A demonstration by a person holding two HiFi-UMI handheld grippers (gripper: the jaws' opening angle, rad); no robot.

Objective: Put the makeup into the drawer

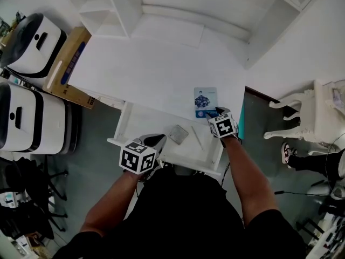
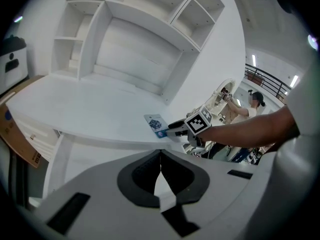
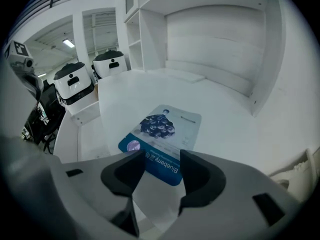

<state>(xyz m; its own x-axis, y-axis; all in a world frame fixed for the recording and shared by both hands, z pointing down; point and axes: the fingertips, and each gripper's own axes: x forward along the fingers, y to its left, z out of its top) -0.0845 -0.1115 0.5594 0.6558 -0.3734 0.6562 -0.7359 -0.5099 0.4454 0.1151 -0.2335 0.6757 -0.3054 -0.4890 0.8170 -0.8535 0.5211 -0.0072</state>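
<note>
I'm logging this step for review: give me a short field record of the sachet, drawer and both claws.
sachet: blue-and-white, flat on the desk near its front edge
drawer: open, a small grey packet inside
left claw: shut, empty
right claw: open, over the sachet's near end, not gripping

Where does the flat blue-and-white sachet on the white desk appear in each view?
Head view: flat blue-and-white sachet right of centre, at the front edge of the white desk, just beyond the right gripper.
Left gripper view: sachet small, near centre, at the desk edge.
Right gripper view: sachet lower centre, near end between the open jaws.
Shared landmark: white shelf unit behind the desk.
</note>
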